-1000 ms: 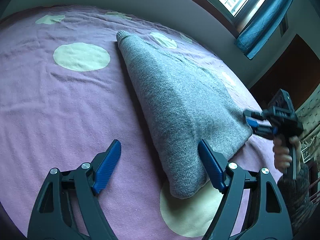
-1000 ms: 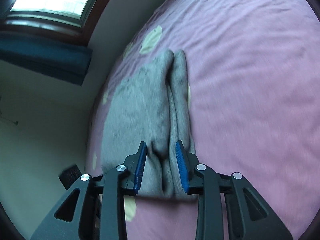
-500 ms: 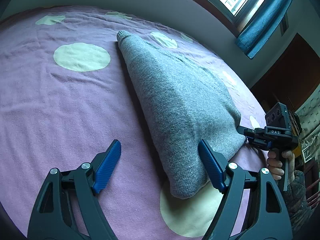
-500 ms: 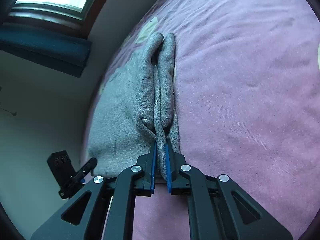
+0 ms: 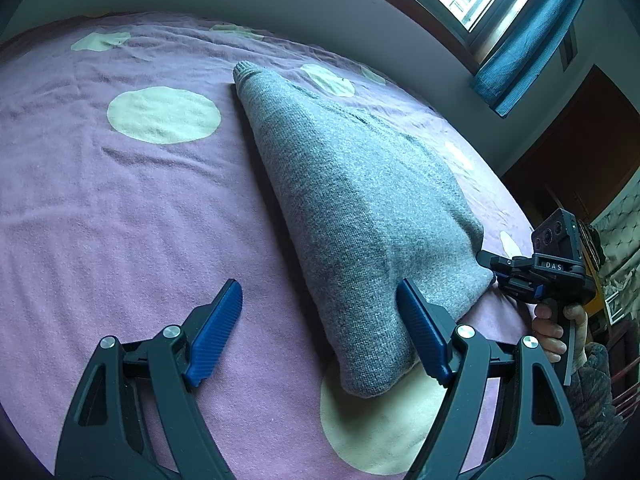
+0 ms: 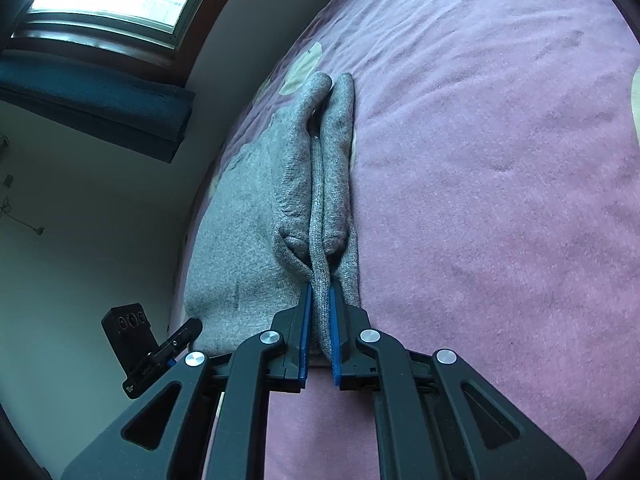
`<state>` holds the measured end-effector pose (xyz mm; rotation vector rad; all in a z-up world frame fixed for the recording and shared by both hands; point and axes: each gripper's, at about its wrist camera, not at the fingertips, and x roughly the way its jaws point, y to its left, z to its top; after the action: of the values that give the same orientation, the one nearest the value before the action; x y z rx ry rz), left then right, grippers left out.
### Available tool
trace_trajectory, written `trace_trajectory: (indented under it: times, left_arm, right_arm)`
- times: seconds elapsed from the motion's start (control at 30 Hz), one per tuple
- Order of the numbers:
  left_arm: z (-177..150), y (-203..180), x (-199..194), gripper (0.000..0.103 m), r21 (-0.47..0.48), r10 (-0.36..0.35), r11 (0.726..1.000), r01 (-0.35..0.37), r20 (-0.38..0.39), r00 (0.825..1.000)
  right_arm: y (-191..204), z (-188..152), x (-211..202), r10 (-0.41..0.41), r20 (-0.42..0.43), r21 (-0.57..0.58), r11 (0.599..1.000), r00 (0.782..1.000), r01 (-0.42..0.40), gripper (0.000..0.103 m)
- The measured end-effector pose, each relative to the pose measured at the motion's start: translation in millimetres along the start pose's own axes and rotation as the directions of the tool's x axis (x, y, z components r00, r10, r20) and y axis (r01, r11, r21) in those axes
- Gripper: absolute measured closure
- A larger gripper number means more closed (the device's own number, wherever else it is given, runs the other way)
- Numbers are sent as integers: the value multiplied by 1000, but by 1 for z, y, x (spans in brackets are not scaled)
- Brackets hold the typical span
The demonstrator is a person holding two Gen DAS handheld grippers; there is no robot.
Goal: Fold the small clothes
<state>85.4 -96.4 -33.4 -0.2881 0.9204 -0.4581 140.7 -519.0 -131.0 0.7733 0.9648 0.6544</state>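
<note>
One thin pinch of knit is all my right tool (image 6: 319, 300) holds at the near corner of the grey sweater (image 5: 360, 208) lying on the bed (image 5: 120, 208), so lifting may slip it or unravel the fold while my left tool (image 5: 320, 328) gapes wide, empty.

The knitted sweater (image 5: 360, 208) is a heathered grey all over, and beneath it the bedspread (image 5: 120, 220) is mauve-purple patterned with large pale cream dots (image 5: 164, 114). Each tool is black with ribbed blue pads and silver rivets: the left tool (image 5: 318, 320) beside the sweater's near corner, the right tool (image 6: 319, 300) at its hem. Above the bed, the curtain (image 5: 532, 32) by the window is teal blue, against a pale grey-green wall (image 6: 100, 240).
</note>
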Motion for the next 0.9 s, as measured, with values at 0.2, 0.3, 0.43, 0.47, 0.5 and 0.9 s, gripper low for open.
trace_trajectory:
  times: [0.2, 0.3, 0.43, 0.47, 0.5, 0.9]
  left_arm:
    - [1, 0, 2, 20, 3, -2, 1000, 2, -3, 1000]
    - [1, -1, 4, 17, 10, -4, 1000, 4, -4, 1000]
    - [3, -1, 7, 12, 22, -4, 1000, 4, -8, 1000]
    - [3, -1, 7, 11, 21, -2, 1000, 2, -7, 1000]
    - [4, -2, 8, 11, 19, 2, 1000, -2, -6, 1000]
    - [5, -6, 12, 10, 35, 41, 999, -41, -13, 999]
  right_arm:
    - [1, -1, -3, 36, 14, 19, 999, 999, -36, 89]
    - [2, -2, -8, 84, 44, 37, 996, 995, -86, 76]
    - [10, -3, -18, 127, 95, 12, 992, 987, -128, 43]
    - [12, -3, -20, 134, 102, 9, 991, 986, -135, 37]
    - [12, -3, -21, 138, 107, 5, 990, 985, -139, 36]
    - [10, -1, -30, 126, 139, 27, 991, 982, -131, 33]
